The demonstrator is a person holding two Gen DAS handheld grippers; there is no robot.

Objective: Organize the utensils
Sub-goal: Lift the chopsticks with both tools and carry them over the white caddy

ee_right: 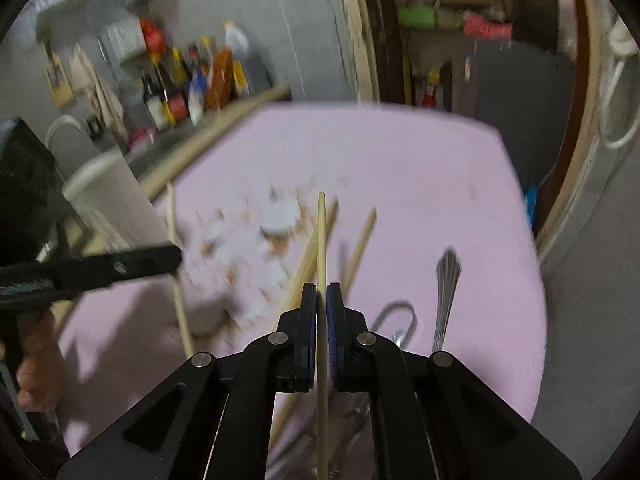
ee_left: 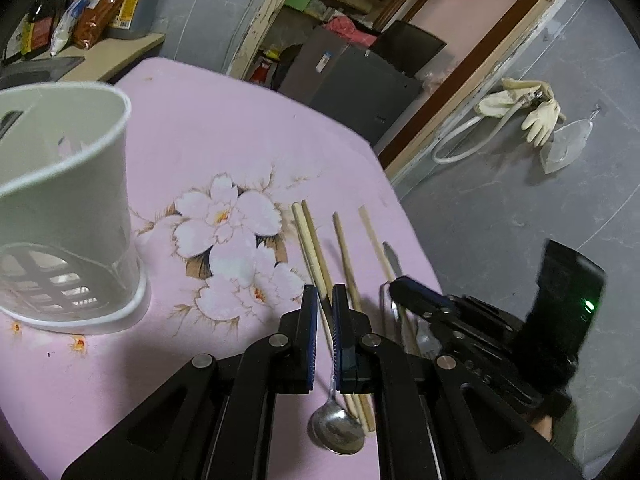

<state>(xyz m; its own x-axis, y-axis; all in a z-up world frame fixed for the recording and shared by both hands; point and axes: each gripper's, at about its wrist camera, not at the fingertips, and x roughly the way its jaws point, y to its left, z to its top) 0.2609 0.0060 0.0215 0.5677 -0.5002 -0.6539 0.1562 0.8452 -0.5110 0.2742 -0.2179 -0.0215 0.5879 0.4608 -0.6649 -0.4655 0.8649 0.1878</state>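
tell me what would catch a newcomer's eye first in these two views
First, the pink table with its painted white flowers, and wooden chopsticks lying loose to their right. The left hand-held gripper is shut on a metal spoon whose bowl hangs toward the camera, while the right hand-held gripper is shut on a single chopstick. A tall white utensil holder stands at the table's left.

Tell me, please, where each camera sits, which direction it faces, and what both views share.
Left wrist: sits on the left hand-held gripper, looking down over the pink table at the spoon it grips; the right hand-held gripper shows too.
Right wrist: sits on the right hand-held gripper, shut on a chopstick; the left hand-held gripper and a hand show.
Shared: table, white holder, loose chopsticks.
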